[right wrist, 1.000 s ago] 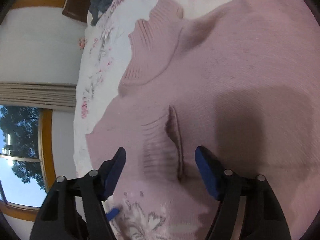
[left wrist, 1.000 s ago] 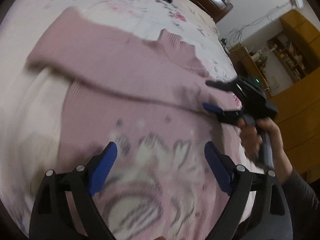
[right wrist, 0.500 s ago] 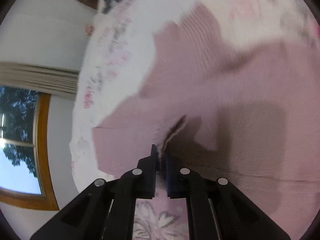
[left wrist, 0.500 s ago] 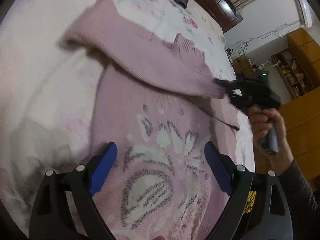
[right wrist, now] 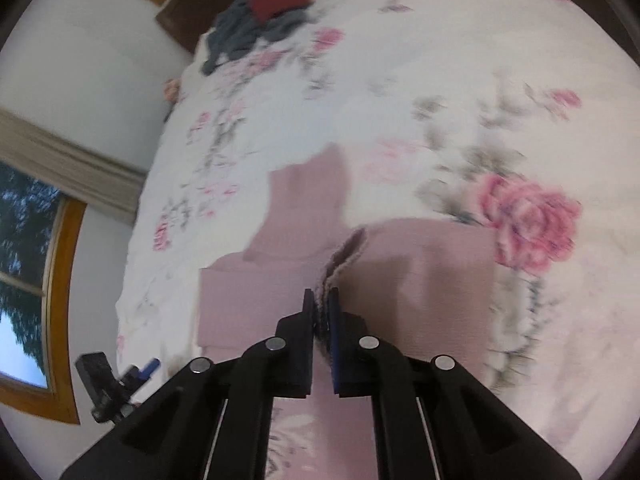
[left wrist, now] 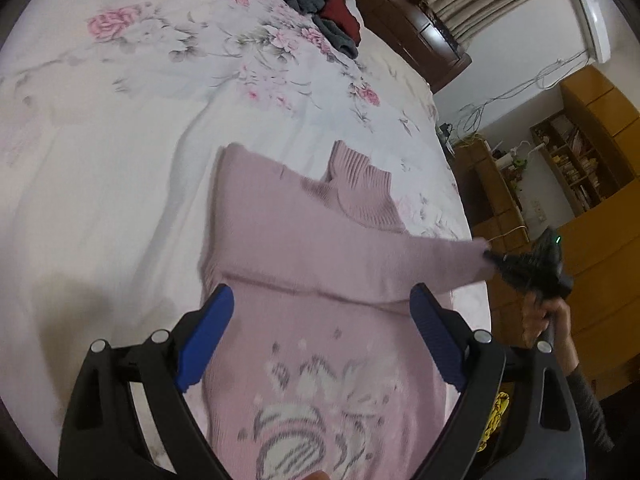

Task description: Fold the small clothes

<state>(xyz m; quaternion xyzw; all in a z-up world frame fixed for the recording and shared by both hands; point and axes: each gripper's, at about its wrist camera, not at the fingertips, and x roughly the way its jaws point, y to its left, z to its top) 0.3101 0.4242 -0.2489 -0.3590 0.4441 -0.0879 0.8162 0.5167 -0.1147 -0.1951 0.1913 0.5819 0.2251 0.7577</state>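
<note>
my right gripper (right wrist: 321, 306) has its fingers clamped on the sleeve cuff (right wrist: 340, 262), drawing it across the pink sweater (left wrist: 320, 280) on the bed (left wrist: 100, 140); my left gripper (left wrist: 322, 344) hovers wide apart over the sweater's chest, ready to pin.

white walls (left wrist: 516, 56) | wooden shelves (left wrist: 576, 168) | curtained window (right wrist: 24, 280) | dark headboard (left wrist: 404, 20)

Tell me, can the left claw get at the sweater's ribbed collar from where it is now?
Probably yes: the left claw is open above the sweater, with nothing covering the collar ahead.
</note>
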